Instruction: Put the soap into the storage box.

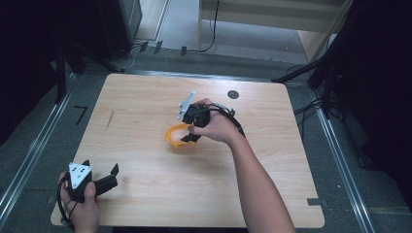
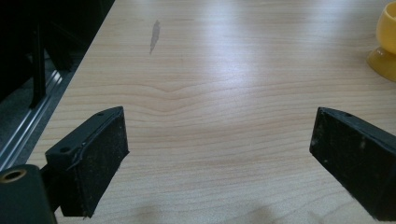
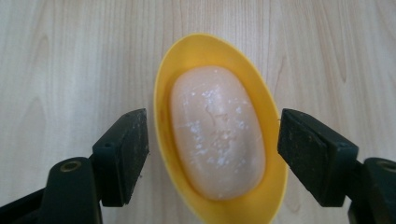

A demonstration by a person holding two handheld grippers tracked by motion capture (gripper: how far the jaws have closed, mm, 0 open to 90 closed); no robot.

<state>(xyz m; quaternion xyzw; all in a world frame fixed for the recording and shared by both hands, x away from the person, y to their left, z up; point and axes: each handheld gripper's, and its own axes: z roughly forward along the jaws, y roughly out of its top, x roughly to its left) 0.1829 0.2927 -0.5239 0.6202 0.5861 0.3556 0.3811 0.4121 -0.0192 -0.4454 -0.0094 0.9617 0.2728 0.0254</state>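
A yellow oval dish [image 3: 163,88] rests on the wooden table [image 1: 145,121] near its middle, and a pale peach bar of soap [image 3: 215,133] lies inside it. My right gripper [image 3: 212,154] hovers directly over the dish, open, one jaw on either side of the dish and neither touching it. In the high view the dish [image 1: 174,134] peeks out from under the right gripper [image 1: 190,140] and the hand holding it. My left gripper [image 1: 112,174] stands open near the table's front left corner, nothing between its jaws. The dish's edge [image 2: 385,46] appears far right in the left gripper view.
A small black disc [image 1: 233,94] sits near the table's far edge. A dark streak [image 1: 110,119] marks the wood at the left. Metal floor rails [image 1: 29,160] run along both sides of the table, and dark stands and cables surround it.
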